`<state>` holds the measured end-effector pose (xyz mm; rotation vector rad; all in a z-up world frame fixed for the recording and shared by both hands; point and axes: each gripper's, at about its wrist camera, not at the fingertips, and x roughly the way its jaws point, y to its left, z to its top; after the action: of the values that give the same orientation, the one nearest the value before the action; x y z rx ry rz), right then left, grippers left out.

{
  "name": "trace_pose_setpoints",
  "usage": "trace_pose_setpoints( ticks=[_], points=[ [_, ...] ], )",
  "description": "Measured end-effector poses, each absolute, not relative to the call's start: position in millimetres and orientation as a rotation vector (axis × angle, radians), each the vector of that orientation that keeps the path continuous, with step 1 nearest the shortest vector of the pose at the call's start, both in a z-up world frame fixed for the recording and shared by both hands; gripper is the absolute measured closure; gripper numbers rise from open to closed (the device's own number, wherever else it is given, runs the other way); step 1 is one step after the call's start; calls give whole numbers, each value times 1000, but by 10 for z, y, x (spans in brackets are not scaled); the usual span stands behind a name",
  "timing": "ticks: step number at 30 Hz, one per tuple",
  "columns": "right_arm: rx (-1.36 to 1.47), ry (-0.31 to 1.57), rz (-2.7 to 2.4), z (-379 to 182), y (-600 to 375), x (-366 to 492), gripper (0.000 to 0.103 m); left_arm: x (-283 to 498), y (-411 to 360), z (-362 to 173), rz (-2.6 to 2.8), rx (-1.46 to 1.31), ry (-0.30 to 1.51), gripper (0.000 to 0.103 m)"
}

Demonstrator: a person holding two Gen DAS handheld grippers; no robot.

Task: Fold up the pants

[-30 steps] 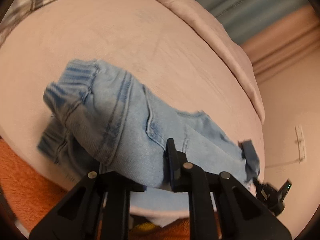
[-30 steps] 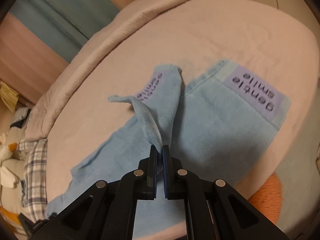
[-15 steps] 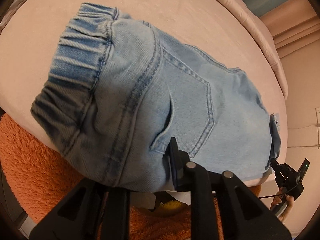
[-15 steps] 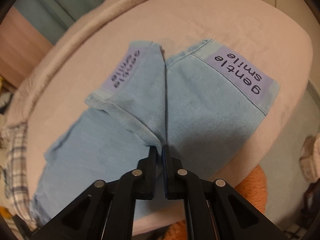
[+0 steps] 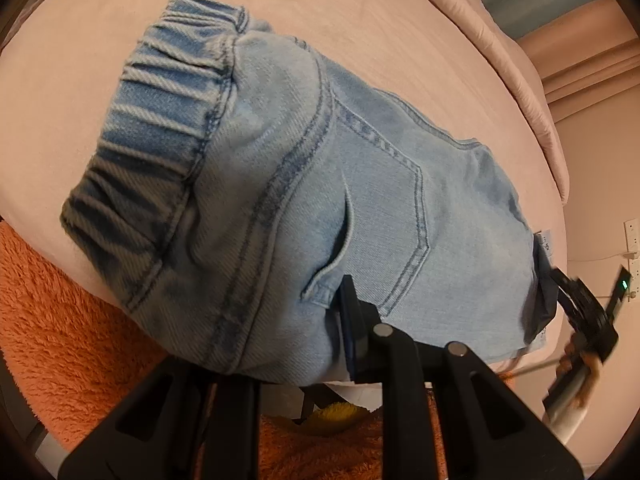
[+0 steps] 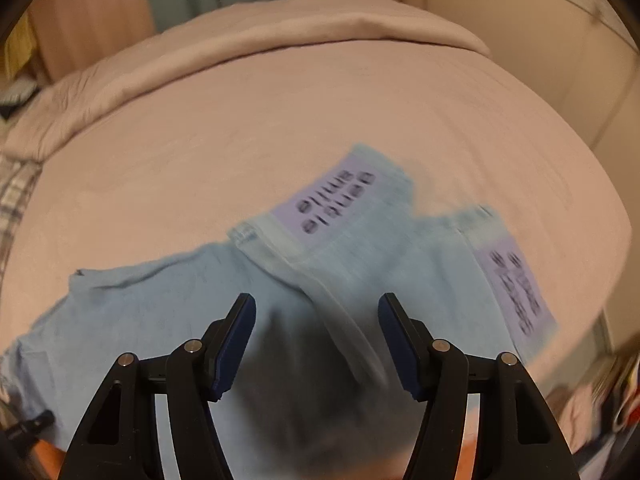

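A bed (image 5: 360,40) covered in a plain pink sheet fills most of both views, with a rolled pink duvet (image 6: 280,40) along its far edge. The pants (image 5: 320,200), light blue denim, lie flat on the sheet close to its near edge, above an orange fleece blanket (image 5: 60,340) that hangs below. In the left wrist view the elastic waistband (image 5: 160,120) lies at upper left and a stitched back pocket (image 5: 384,208) is uppermost. In the right wrist view the two leg ends lie side by side, each bearing a lilac printed patch (image 6: 332,200); this view is blurred. The left gripper (image 5: 296,344) is nearly closed on a fold of denim at the near edge; only one blue pad (image 5: 352,332) is visible, the other hidden behind the cloth. The right gripper (image 6: 316,340) has its jaws opening, now well apart, above the leg fabric; the pads press on nothing.
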<state>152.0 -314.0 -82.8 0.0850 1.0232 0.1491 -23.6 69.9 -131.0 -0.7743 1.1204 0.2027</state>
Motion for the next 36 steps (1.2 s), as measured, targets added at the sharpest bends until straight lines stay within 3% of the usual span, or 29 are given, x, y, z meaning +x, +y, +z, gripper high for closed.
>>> trace_pose_setpoints(
  ticks=[2,4,6,8,19,28,32,35,36],
  points=[
    [70,1041,158,-937,-3052,1656,43,-256,719,-1307,199,-780,1117,83],
    [70,1061,146,-1049,-3027,1778,66,-270,730,-1311,196,-784,1114,83],
    [124,1070,152,-1100,-3070,1826,80,-277,742,-1308,194,-784,1115,83],
    [162,1049,144,-1074,-3150,1805,85,-284,755,-1303,191,-784,1120,83],
    [552,811,-96,-775,-4429,1122,88,-332,806,-1290,194,-790,1132,83],
    [714,984,-215,-1470,-4846,1025,91,-316,854,-1296,185,-807,1137,83],
    [865,956,-200,-1516,-5073,906,91,-313,858,-1298,182,-810,1138,83],
    [836,936,-244,-1433,-5185,825,85,-311,849,-1294,186,-807,1138,83],
    [834,932,-243,-1436,-5185,815,75,-311,848,-1294,186,-809,1137,83]
  ],
)
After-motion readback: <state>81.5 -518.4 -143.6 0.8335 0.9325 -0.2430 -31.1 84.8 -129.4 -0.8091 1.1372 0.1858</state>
